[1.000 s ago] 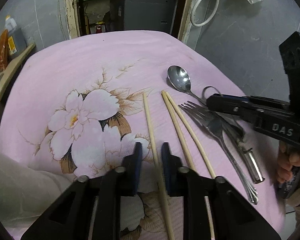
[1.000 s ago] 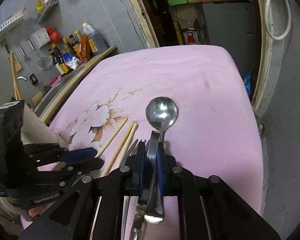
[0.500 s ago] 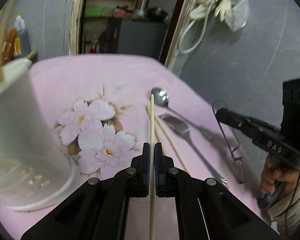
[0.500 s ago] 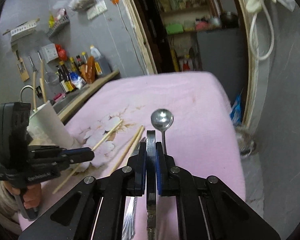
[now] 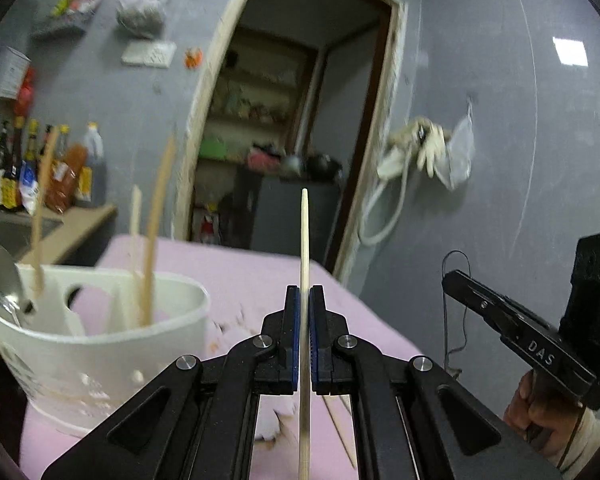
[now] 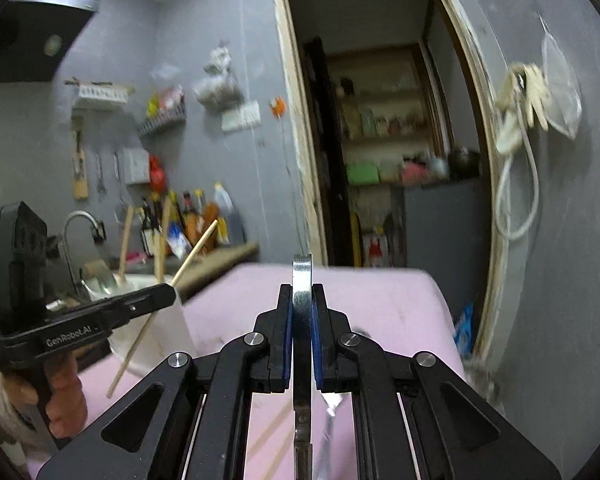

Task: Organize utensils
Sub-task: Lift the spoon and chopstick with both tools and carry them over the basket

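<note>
My left gripper (image 5: 304, 300) is shut on a pale wooden chopstick (image 5: 303, 240), held upright above the pink cloth. A white utensil holder (image 5: 100, 328) stands to its left, with several chopsticks (image 5: 156, 216) and a spoon (image 5: 4, 280) in it. My right gripper (image 6: 302, 300) is shut on a flat metal utensil (image 6: 302, 280), seen edge-on and lifted above the cloth; I cannot tell which kind. In the right wrist view the left gripper (image 6: 168, 292) with its chopstick (image 6: 160, 300) is in front of the holder (image 6: 156, 344). The right gripper also shows in the left wrist view (image 5: 452, 278).
The table has a pink flowered cloth (image 5: 240, 276). Two chopsticks (image 5: 340, 424) and a metal utensil (image 6: 332, 408) lie on it under the grippers. A counter with bottles (image 5: 40, 172) and a sink (image 5: 4, 232) is at the left. A doorway (image 6: 380, 160) is behind the table.
Both grippers have risen and tilted up with their utensils, so the views now face the wall and doorway. The left gripper has moved nearer to the white holder.
</note>
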Motion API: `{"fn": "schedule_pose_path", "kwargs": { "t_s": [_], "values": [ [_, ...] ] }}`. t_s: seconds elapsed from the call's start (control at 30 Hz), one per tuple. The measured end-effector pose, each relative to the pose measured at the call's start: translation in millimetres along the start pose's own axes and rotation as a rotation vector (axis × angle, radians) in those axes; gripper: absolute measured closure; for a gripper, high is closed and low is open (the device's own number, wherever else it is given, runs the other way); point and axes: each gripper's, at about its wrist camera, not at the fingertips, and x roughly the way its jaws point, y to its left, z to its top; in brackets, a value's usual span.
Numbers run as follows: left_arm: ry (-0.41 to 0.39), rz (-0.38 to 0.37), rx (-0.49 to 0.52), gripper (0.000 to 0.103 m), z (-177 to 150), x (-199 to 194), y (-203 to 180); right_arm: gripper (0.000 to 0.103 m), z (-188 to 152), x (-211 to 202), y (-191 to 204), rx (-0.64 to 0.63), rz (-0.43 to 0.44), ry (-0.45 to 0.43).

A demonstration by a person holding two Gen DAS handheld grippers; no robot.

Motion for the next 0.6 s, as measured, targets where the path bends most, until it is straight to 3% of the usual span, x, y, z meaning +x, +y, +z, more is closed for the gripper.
{"fn": "schedule_pose_path", "kwargs": {
  "t_s": [0.37, 0.6],
  "values": [
    [-0.219, 0.088, -0.058, 0.101, 50.6, -47.9, 43.1, 0.097, 47.7, 15.0, 48.7, -0.014, 0.141, -0.19],
    [-0.321, 0.123, -0.149, 0.101, 78.1, -79.9, 104.2, 0.097, 70.1, 36.4, 79.3, -0.001, 0.221, -0.29]
  ]
}}
